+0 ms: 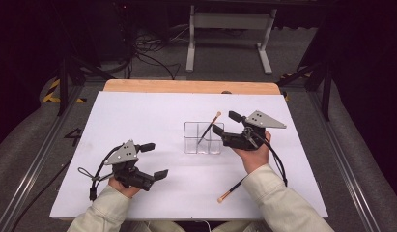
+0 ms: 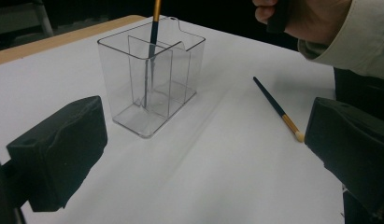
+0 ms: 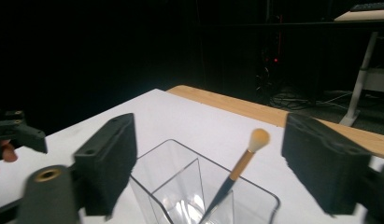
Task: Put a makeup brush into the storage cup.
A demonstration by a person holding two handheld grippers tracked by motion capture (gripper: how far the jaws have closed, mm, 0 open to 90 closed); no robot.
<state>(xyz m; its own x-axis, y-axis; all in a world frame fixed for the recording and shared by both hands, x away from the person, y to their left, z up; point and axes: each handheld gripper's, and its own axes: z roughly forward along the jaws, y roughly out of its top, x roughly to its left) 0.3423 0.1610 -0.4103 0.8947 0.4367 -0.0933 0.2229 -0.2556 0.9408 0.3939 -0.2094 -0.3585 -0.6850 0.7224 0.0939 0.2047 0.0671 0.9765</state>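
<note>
Two slim dark-handled makeup brushes with gold ferrules and pale tips are in play, and one clear plastic divided organiser box (image 1: pixel 202 137) serves as the landmark. One brush (image 1: pixel 208 128) stands tip-up inside the box, leaning toward its far right corner; the other brush (image 1: pixel 232 189) lies flat on the white table (image 1: pixel 138 116), well to the near right of the box. The right gripper (image 1: pixel 223 122) hovers just right of the box, jaws spread wide around nothing. The left gripper (image 1: pixel 154 160) sits near-left of it, jaws wide apart and empty.
</note>
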